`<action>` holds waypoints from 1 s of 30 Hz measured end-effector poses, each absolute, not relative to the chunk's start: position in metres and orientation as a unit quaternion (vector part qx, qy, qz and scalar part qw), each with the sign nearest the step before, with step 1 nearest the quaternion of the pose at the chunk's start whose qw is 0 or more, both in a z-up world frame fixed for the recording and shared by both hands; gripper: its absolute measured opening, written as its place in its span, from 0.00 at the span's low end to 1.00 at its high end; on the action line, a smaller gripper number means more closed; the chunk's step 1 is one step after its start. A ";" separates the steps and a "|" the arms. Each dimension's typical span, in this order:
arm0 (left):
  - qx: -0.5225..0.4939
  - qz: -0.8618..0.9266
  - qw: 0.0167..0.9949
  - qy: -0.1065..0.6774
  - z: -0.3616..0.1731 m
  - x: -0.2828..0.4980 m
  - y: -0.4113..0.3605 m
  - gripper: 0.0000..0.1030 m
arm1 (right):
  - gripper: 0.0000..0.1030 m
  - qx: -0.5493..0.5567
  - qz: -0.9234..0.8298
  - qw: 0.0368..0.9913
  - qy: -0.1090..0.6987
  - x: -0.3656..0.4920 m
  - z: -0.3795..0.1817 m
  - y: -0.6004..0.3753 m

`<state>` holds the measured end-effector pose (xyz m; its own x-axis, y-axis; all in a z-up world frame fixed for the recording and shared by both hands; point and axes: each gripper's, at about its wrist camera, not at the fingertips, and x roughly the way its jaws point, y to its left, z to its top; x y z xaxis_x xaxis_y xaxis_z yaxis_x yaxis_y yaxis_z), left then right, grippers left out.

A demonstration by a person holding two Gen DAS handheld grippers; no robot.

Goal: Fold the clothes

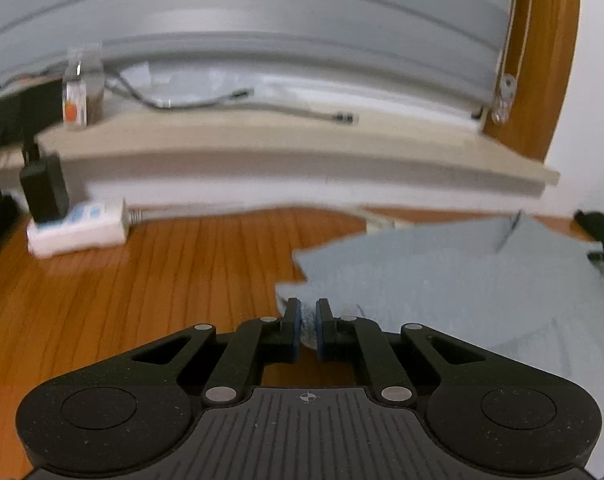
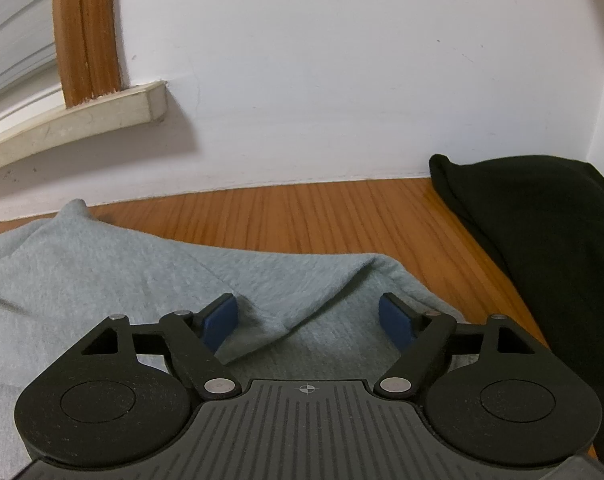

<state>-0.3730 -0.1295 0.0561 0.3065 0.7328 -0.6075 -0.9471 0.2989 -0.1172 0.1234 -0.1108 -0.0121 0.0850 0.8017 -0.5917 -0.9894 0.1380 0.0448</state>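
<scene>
A light grey-blue garment (image 1: 442, 276) lies on the wooden table (image 1: 142, 280), spread to the right in the left wrist view. My left gripper (image 1: 308, 312) is shut on the garment's near left edge, with cloth pinched between the blue pads. In the right wrist view the same garment (image 2: 162, 276) lies rumpled under my right gripper (image 2: 308, 312). That gripper is open, its blue pads (image 2: 222, 316) wide apart over a raised fold of the cloth, holding nothing.
A black garment (image 2: 542, 240) lies folded at the table's right, by the white wall. A window sill (image 1: 262, 140) with a small clear bottle (image 1: 80, 88) and cables runs behind. A white power strip (image 1: 78, 228) with a black adapter sits at far left.
</scene>
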 end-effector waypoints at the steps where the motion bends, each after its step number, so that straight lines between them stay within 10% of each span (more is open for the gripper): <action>1: -0.241 0.538 0.774 0.232 0.053 -0.374 -0.131 0.08 | 0.75 -0.189 0.629 0.712 0.249 0.124 -0.012 -0.111; 17: -0.211 0.523 0.793 0.232 0.070 -0.342 -0.115 0.29 | 0.75 -0.188 0.630 0.711 0.249 0.128 -0.015 -0.112; 30: -0.179 0.364 0.863 0.301 0.048 -0.130 -0.022 0.29 | 0.75 -0.176 0.632 0.712 0.251 0.132 -0.013 -0.114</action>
